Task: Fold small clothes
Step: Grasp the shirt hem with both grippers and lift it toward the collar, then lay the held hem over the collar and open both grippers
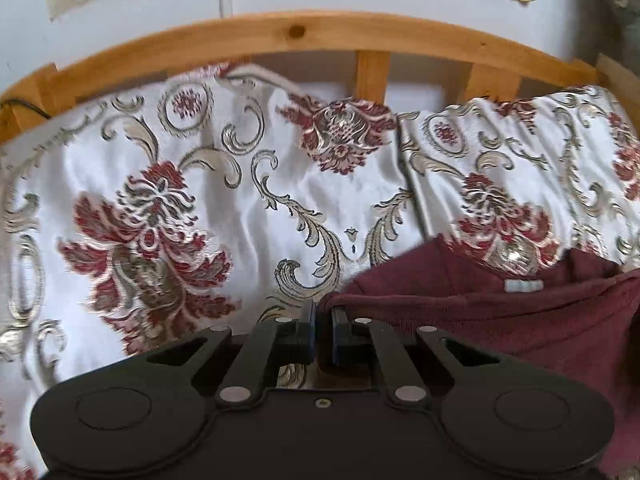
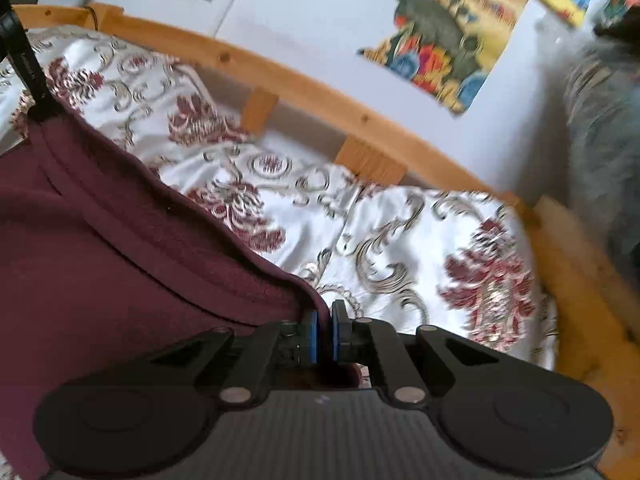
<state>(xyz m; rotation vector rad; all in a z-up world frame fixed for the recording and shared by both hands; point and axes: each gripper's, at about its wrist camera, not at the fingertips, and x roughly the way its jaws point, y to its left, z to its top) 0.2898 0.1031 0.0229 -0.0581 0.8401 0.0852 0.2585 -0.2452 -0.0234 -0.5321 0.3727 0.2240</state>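
Note:
A maroon knit garment (image 1: pixel 500 320) hangs stretched between both grippers above a bed. My left gripper (image 1: pixel 323 316) is shut on its left corner, and the cloth spreads right from the blue pads. A pale label (image 1: pixel 523 285) shows near the neckline. In the right wrist view the same maroon garment (image 2: pixel 100 264) fills the left side, and my right gripper (image 2: pixel 324 320) is shut on its edge. The other gripper (image 2: pixel 28 68) shows as a dark bar at the garment's far corner, upper left.
A white bedspread (image 1: pixel 240 200) with red and gold floral pattern covers the bed below. A wooden bed rail (image 1: pixel 296 36) with slats runs along a pale wall. Colourful pictures (image 2: pixel 452 36) hang on the wall. A grey fuzzy item (image 2: pixel 604 136) sits at the right.

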